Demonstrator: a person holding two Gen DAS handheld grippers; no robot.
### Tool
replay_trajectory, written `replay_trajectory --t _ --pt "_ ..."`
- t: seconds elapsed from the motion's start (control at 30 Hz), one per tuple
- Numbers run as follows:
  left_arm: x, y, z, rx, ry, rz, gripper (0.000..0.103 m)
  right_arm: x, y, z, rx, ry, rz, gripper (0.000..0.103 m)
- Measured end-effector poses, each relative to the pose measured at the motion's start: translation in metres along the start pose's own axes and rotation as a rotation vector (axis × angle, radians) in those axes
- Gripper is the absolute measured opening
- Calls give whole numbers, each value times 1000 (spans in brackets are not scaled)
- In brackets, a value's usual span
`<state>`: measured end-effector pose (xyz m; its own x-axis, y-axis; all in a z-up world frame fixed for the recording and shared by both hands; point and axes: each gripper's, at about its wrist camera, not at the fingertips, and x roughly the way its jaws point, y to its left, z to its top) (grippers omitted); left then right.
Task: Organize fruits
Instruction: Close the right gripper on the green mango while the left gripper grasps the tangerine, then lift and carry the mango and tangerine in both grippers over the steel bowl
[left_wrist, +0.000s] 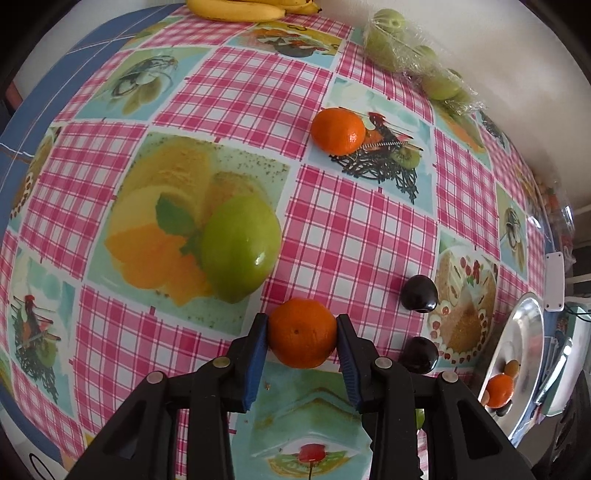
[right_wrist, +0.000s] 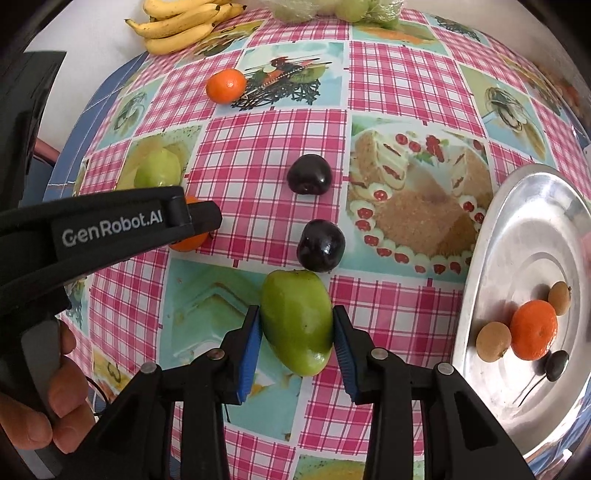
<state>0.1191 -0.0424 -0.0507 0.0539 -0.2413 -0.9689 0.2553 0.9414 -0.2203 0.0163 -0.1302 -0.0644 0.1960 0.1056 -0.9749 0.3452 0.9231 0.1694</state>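
My left gripper (left_wrist: 301, 334) is shut on an orange tangerine (left_wrist: 302, 332) low over the checked tablecloth. It shows from the side in the right wrist view (right_wrist: 207, 218), with the tangerine (right_wrist: 190, 240) partly hidden. My right gripper (right_wrist: 297, 328) has its pads against both sides of a green mango (right_wrist: 297, 319). A second green mango (left_wrist: 240, 247) lies left of centre. Another tangerine (left_wrist: 338, 131) lies farther back. Two dark plums (right_wrist: 309, 173) (right_wrist: 320, 245) lie mid-table. A silver plate (right_wrist: 535, 229) at right holds a tangerine (right_wrist: 533, 328) and small fruits.
Bananas (right_wrist: 177, 22) lie at the far edge. A plastic bag of green fruit (left_wrist: 406, 48) sits at the back right. The table edge with a blue border (left_wrist: 33, 110) runs along the left. A hand (right_wrist: 55, 398) holds the left gripper's handle.
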Motion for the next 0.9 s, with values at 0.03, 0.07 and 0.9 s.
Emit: replay_trajectory --t 0.03,0.07,0.9 --pt "0 -1 0 1 -1 0 39 1 2 1 -4 -2 -5 39" --pt "1 -2 0 2 -2 1 39 2 3 0 -7 -4 -9 39" --pt "-54 14 5 -99 -138 -64 39 -51 0 -1 7 -126 94 39"
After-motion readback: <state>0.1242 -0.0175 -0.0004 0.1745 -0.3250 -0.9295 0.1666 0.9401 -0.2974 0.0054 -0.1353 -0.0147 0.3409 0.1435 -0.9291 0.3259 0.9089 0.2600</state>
